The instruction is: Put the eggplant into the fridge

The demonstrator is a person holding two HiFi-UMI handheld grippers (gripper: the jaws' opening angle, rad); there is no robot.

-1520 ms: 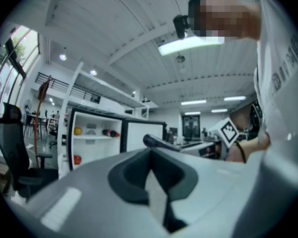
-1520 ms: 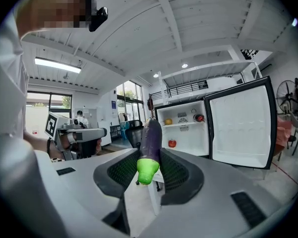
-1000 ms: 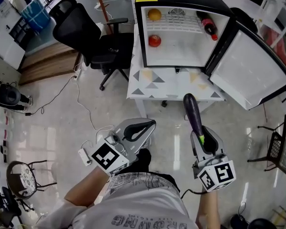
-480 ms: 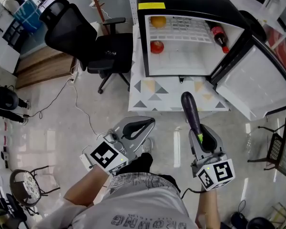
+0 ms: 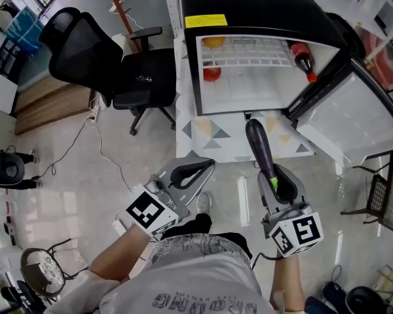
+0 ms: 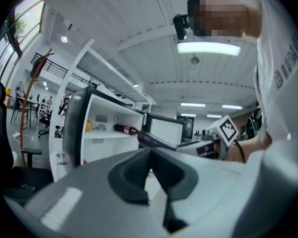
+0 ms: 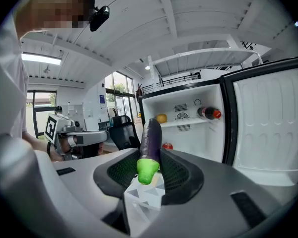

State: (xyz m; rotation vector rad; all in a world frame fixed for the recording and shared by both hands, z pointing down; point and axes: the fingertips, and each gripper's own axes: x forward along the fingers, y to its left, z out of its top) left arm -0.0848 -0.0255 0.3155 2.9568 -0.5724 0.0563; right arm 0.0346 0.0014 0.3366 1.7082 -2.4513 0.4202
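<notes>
1. Fridge: black top, white inside, standing on a patterned table. Its door is swung wide open.
2. Fridge contents: a yellow fruit on the shelf at the side away from the door, and a bottle lying on the same shelf at the door side. A red fruit sits below the shelf, under the yellow one. Most of the fridge floor is bare.
3. Eggplant: dark purple with a green stem end. It is outside the fridge, in front of the opening and short of it, with its purple end pointing toward the fridge.
4. Right gripper: in front of the fridge. Its jaws stand fairly wide and are clamped on the eggplant's stem end, and the body sticks out ahead of them.
5. Left gripper: in front of the fridge, off the side away from the door. Its jaw tips are together with nothing between them.
6. Chair: black, beside the fridge, away from the door.
7. Progress: the door is open and the eggplant is gripped. Still to do, by my reading: carry it through the opening, set it down on the bare floor or the shelf, and release it.
</notes>
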